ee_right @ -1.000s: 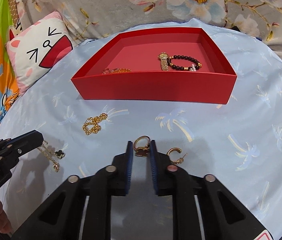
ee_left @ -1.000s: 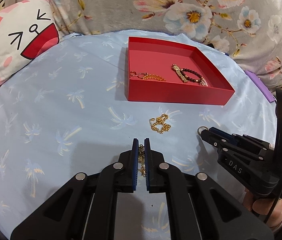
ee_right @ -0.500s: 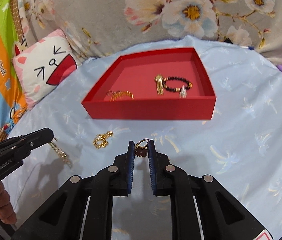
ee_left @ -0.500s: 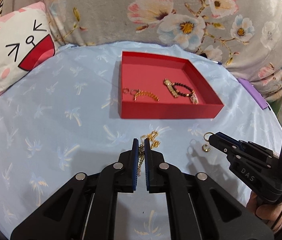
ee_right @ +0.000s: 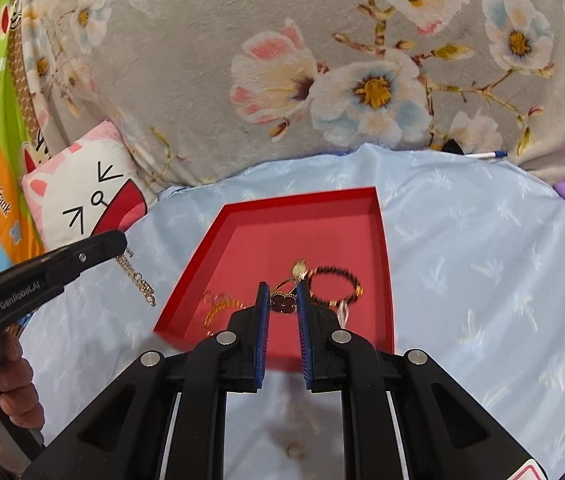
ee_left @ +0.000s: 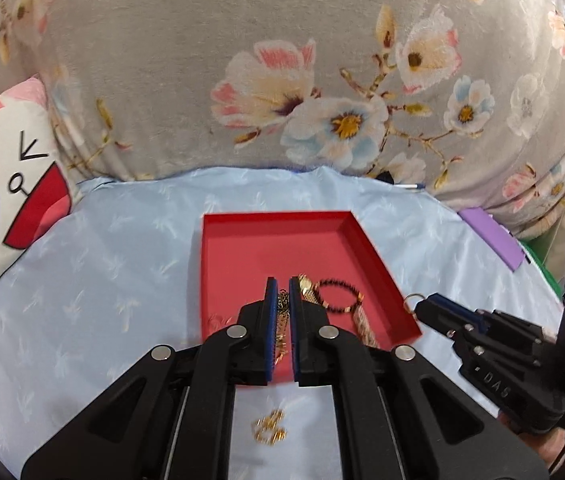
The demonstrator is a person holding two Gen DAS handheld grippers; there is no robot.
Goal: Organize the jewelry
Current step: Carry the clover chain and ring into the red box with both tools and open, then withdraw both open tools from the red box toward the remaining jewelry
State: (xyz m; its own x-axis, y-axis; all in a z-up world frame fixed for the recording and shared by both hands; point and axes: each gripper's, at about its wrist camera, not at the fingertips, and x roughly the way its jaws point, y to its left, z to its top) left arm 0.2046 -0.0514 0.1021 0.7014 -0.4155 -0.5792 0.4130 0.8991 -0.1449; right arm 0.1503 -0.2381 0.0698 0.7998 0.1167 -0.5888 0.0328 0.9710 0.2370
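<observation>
Jewelry sorting on a pale blue palm-print cloth (ee_left: 122,272), grey floral blanket (ee_left: 202,80) behind.
Left gripper (ee_left: 282,292) pinches a gold chain (ee_left: 282,320); right gripper (ee_right: 282,296) pinches a gold clover ring (ee_right: 282,303); shallow red cardboard tray (ee_right: 382,264) just ahead of both.

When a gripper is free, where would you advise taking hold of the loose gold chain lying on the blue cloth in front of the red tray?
I would pinch the gold chain across the middle of its bunched heap, coming straight down from above. It lies flat and crumpled on the blue cloth, so no side offers an edge, and a central pinch probably catches several links at once.
</observation>
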